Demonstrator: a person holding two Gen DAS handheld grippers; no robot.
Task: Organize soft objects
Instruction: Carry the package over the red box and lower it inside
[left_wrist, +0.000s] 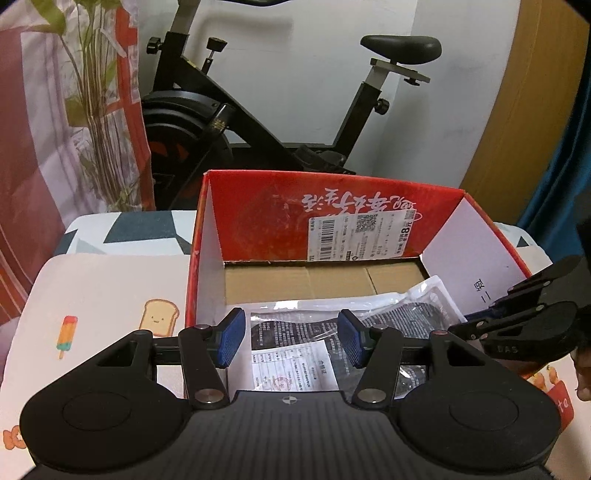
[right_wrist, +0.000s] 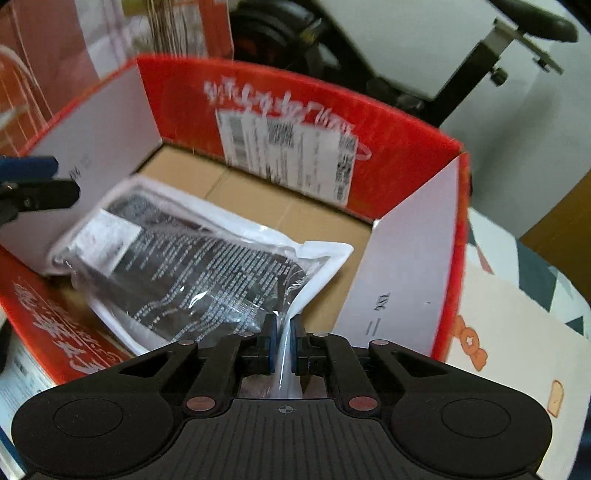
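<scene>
Here, behind everything, an exercise bike (left_wrist: 258, 110) against the wall, beyond the red box. In front of that, a red box (left_wrist: 207, 236) open at the top, standing on a patterned cloth (left_wrist: 96, 295), brown cardboard floor showing at its far end. Inside the box, toward the near wall, a plastic bag (right_wrist: 207, 258) with dark contents and white printed text, lying slanted, one corner lifted toward the box's right wall. A second flat packet (left_wrist: 291, 354) with a paper slip seems to lie under or beside it on the box floor; hard to separate the two.

At the box's near right corner, right gripper (right_wrist: 282, 343) pointing steeply down, fingers pressed together and pinching the bag's white edge. Over the box's near wall, left gripper (left_wrist: 291, 338), fingers spread, nothing between them, hovering above the packets without touching.

To finish the placing well, probably: lower the pinched corner until the bag lies flat on the box floor, clear of the right wall, then part the fingers only once the bag is resting. Best kept slow, since slick film may slide or spring back up. Left gripper free to press the far end down if the bag rides up against the box's left wall.
</scene>
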